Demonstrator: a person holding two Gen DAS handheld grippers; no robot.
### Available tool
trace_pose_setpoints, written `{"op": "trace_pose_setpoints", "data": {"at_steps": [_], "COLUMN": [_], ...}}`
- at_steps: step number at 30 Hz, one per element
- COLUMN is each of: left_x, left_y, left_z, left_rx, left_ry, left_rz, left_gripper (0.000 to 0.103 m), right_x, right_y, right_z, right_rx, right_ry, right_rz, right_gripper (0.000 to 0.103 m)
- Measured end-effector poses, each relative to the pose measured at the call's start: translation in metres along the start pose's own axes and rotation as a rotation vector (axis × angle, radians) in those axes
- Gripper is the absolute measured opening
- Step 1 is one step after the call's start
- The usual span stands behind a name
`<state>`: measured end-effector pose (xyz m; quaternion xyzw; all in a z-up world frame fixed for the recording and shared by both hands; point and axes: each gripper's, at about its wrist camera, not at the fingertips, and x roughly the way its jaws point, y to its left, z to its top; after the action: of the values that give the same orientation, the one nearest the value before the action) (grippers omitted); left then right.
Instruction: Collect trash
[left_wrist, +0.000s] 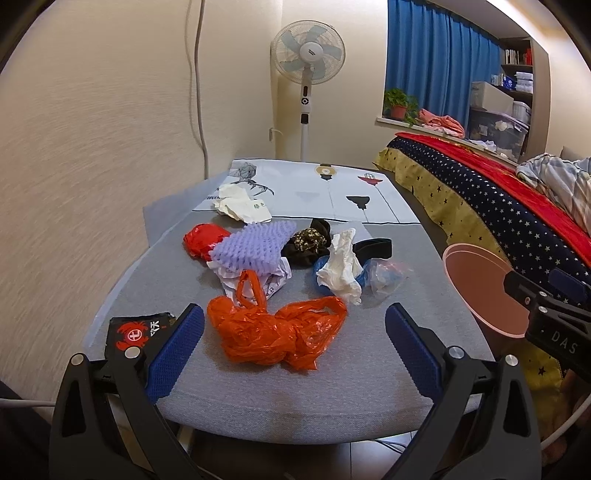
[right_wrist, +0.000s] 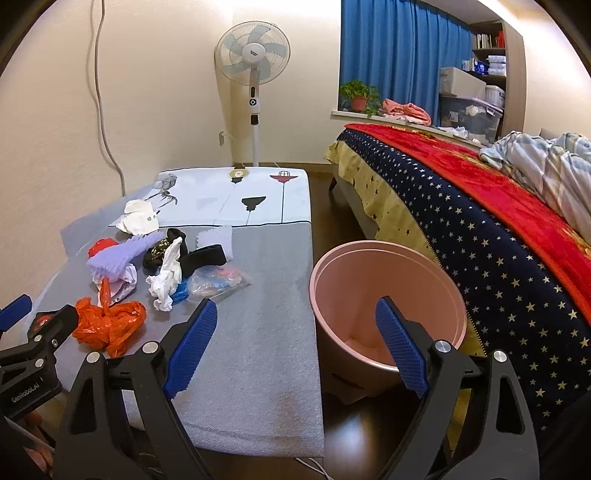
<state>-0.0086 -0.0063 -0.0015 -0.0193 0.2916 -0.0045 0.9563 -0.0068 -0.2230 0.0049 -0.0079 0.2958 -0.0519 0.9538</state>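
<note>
My left gripper (left_wrist: 294, 332) hangs over the near edge of the grey tabletop (left_wrist: 388, 369), jaws spread wide and holding nothing, with the orange plastic bag (left_wrist: 273, 334) lying between them on the cloth. Beyond it the trash is heaped together: a lilac foam sheet (left_wrist: 251, 245), a red crumpled wrapper (left_wrist: 201, 240), white crumpled paper (left_wrist: 341, 266), a clear plastic bag (left_wrist: 386, 275) and a black packet (left_wrist: 138, 328) at the near left. My right gripper (right_wrist: 297, 334) is also wide open and empty, straddling the tabletop's right edge and the pink bin (right_wrist: 332, 295), which stands on the floor just beside the tabletop; whether anything lies in the bin I cannot tell.
</note>
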Motion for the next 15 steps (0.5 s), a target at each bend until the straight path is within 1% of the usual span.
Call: {"op": "trace_pose_setpoints", "data": {"at_steps": [15], "left_x": [0.0003], "left_y": [-0.0015], "left_z": [0.0008], "left_rx": [-0.003], "left_ry": [-0.002], "left_rz": [-0.001], "left_gripper": [0.095], "right_x": [-0.0005], "right_y": [-0.0002], "right_z": [-0.0014], "right_rx": [-0.011], "right_ry": [0.008], "right_rz": [0.000], "right_gripper": [0.087]}}
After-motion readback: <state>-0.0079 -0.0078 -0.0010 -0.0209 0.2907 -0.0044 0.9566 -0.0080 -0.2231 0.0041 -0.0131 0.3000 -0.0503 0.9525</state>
